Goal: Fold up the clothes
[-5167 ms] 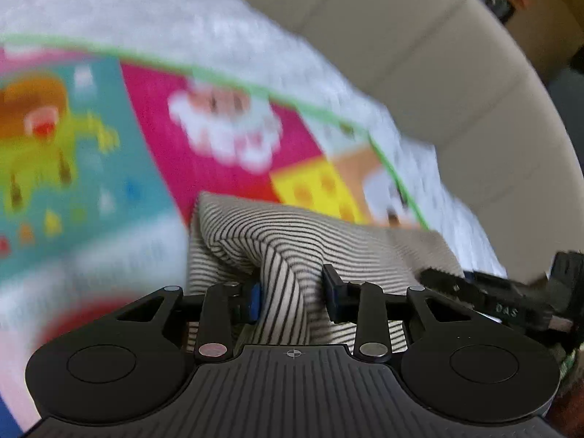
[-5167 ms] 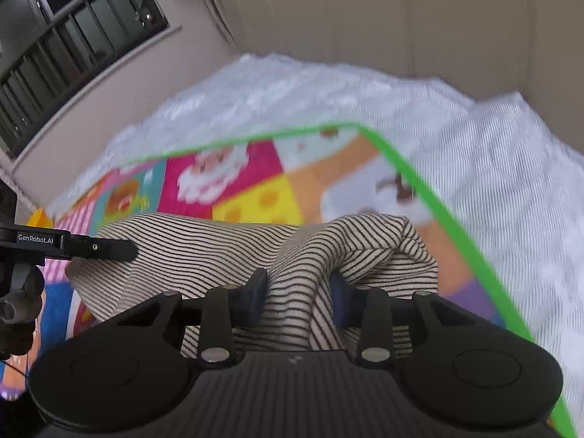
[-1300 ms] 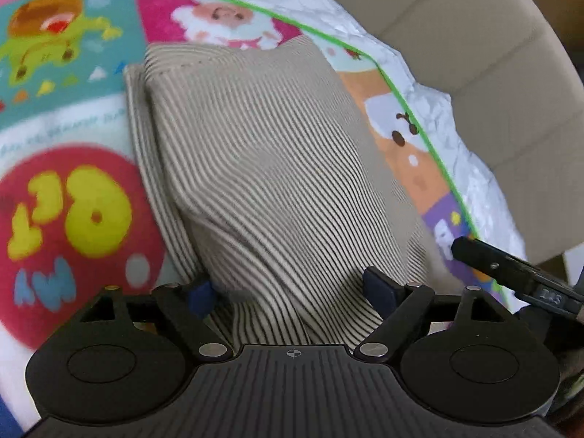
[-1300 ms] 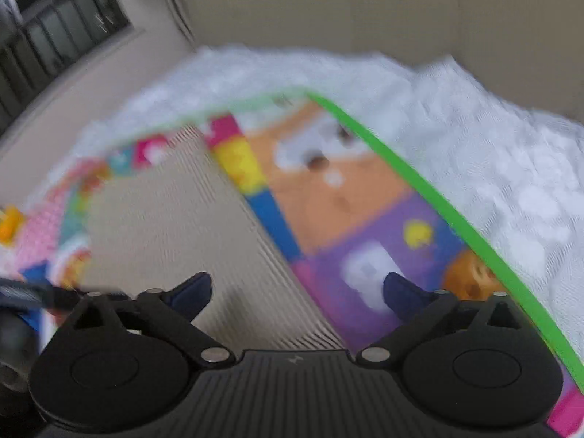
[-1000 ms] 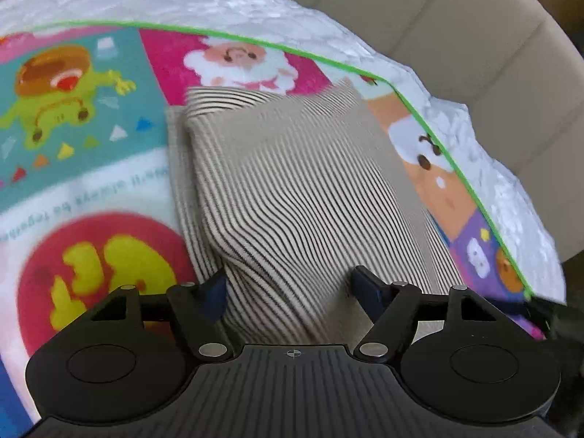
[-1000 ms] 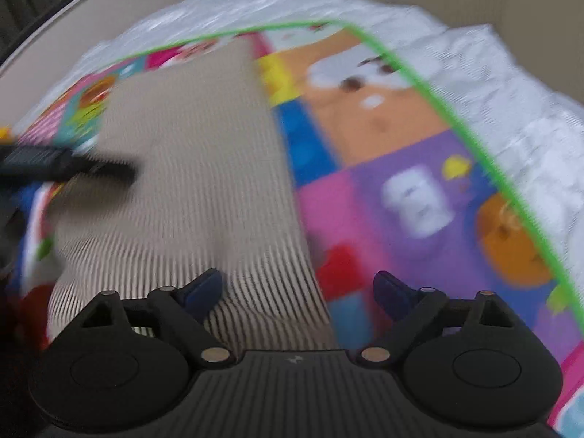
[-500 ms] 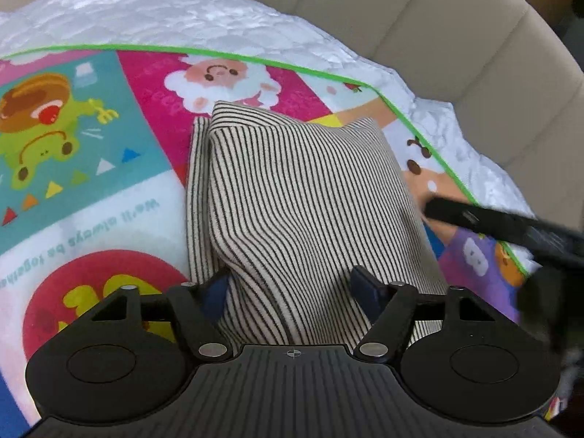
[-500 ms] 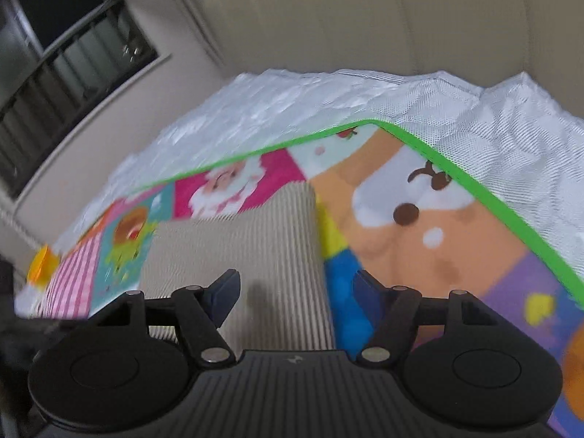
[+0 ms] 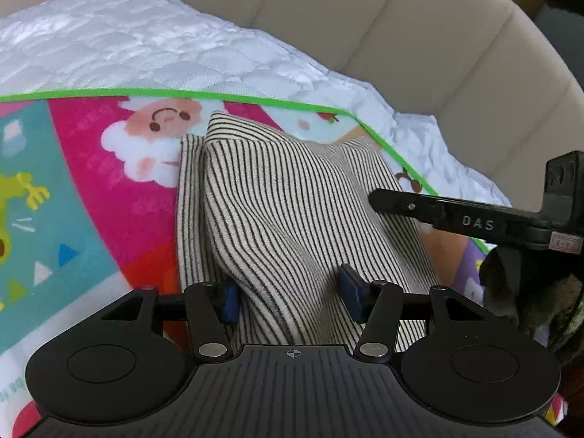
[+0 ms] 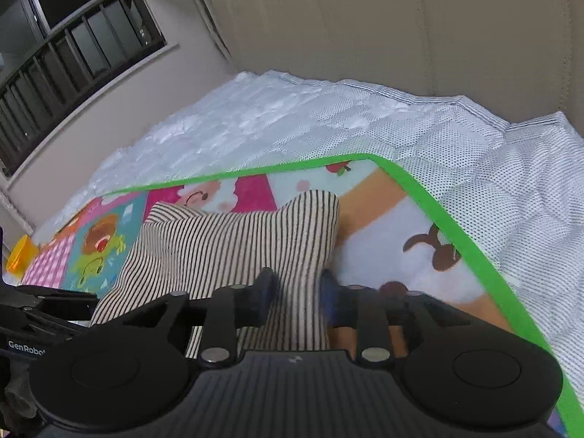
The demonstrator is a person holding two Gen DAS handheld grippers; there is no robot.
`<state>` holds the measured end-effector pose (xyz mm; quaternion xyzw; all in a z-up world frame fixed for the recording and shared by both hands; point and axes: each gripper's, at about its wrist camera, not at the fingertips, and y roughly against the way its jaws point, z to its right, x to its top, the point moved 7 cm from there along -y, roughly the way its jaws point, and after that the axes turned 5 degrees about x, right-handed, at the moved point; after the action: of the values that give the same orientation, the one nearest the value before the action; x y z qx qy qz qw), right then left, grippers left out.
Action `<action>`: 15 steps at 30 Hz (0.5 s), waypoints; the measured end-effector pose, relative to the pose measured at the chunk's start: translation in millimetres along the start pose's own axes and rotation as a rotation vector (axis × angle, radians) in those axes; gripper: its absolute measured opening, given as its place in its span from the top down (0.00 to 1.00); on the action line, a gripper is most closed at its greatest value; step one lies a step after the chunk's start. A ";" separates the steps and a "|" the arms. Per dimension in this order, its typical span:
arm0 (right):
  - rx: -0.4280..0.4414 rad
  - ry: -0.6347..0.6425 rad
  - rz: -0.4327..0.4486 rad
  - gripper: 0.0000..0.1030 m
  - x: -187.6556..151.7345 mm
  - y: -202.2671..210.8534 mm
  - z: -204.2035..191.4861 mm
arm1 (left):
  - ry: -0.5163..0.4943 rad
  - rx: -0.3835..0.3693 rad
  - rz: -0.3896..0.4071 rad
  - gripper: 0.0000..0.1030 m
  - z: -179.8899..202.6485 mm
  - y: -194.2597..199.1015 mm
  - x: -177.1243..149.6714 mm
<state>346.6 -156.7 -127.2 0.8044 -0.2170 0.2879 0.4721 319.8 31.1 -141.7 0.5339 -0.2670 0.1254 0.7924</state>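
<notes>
A beige garment with thin dark stripes (image 9: 292, 189) lies folded on a colourful play mat (image 9: 109, 197). My left gripper (image 9: 290, 297) is at its near edge. A raised ridge of the cloth fills the gap between the blue pads (image 9: 350, 292), and the jaws are closing on it. In the right wrist view my right gripper (image 10: 297, 290) is closing too, with the garment's (image 10: 233, 248) right-hand edge pinched narrow between its pads. The right gripper (image 9: 456, 219) shows at the right of the left wrist view. The left gripper (image 10: 47, 303) shows at the far left of the right wrist view.
The mat has a green border (image 10: 456, 226) and lies on a white quilted cover (image 10: 292, 120). A beige padded backrest (image 9: 401, 36) curves behind it. A barred window (image 10: 73, 43) is at the far left, and a small orange object (image 10: 20, 255) sits by the mat's left edge.
The right gripper came in from over the bare mat, wide open, to the garment's right edge and narrowed on it. The left jaws narrowed a little, and the cloth between them bunched up higher.
</notes>
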 end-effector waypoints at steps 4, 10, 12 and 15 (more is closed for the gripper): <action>0.003 0.045 -0.023 0.40 -20.4 32.0 -16.1 | -0.054 0.059 -0.025 0.29 1.6 26.7 -23.7; 0.002 -0.004 -0.089 0.34 -78.0 87.6 -45.2 | -0.119 0.074 -0.079 0.12 25.3 71.1 -67.2; -0.043 -0.016 -0.159 0.33 -103.1 91.4 -53.9 | -0.184 0.143 -0.120 0.12 33.6 74.3 -87.9; -0.136 0.106 -0.213 0.33 -128.5 89.3 -68.4 | -0.236 0.199 -0.205 0.10 38.1 68.0 -117.3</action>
<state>178.3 -127.3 -129.8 0.7728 -0.1239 0.2629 0.5642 179.0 33.5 -143.2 0.6451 -0.2886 0.0062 0.7074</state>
